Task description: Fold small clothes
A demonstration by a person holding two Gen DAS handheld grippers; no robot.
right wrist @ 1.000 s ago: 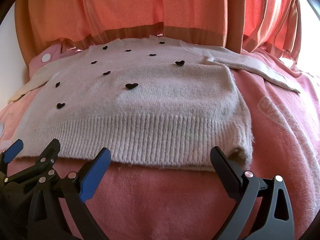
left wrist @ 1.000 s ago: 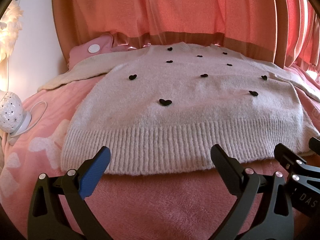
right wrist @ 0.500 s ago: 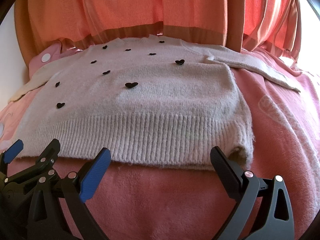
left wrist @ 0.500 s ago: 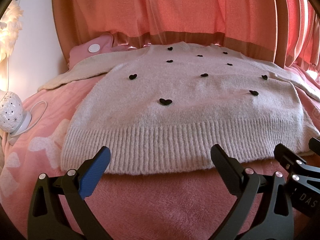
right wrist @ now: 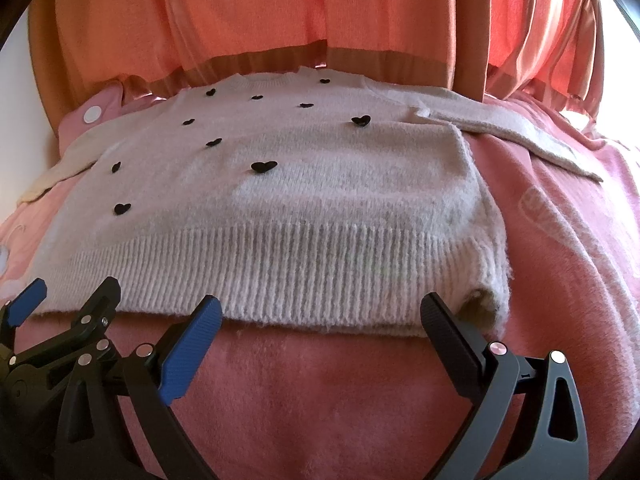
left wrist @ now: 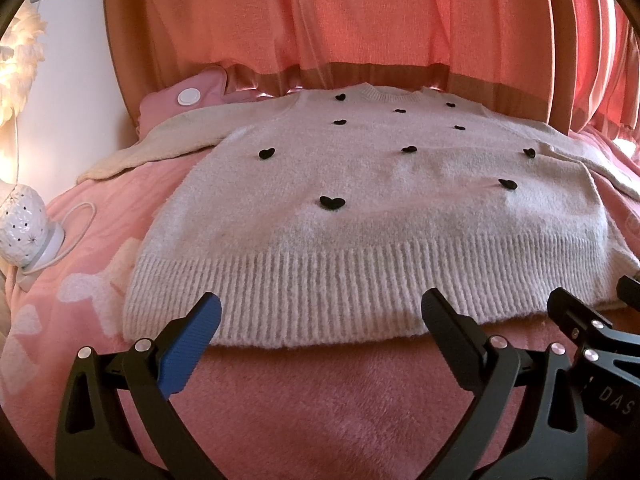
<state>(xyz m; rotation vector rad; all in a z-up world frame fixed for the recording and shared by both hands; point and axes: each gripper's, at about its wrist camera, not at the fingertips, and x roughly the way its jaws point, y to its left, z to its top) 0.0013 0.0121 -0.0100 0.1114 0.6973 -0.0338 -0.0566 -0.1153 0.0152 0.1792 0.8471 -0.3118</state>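
— From the left wrist camera, what gets cut off?

— The sweater's (left wrist: 360,216) right sleeve runs out of frame at 3 o'clock, and the right gripper (left wrist: 592,320) pokes in at 4 o'clock with only one fingertip and some frame showing. The sweater itself lies flat, front up, on the pink blanket (left wrist: 320,400), ribbed hem nearest, black hearts scattered over it. The left gripper (left wrist: 320,322) has its jaws spread wide, holding nothing, just short of the hem.

— Anything around it?

— A white patterned lamp (left wrist: 24,216) with a cord at 9 o'clock, a pink cushion (left wrist: 188,96) at 11, curtains (left wrist: 360,20) across the top.

— And the right wrist camera?

— The hem's corner at 4 o'clock curls up, so what's under it is dark and unclear. The right gripper (right wrist: 320,322) is spread too, empty, before the hem (right wrist: 280,276). The left gripper (right wrist: 68,300) sits at 8 o'clock, jaws apart. The right sleeve (right wrist: 512,132) stretches toward 2 o'clock.
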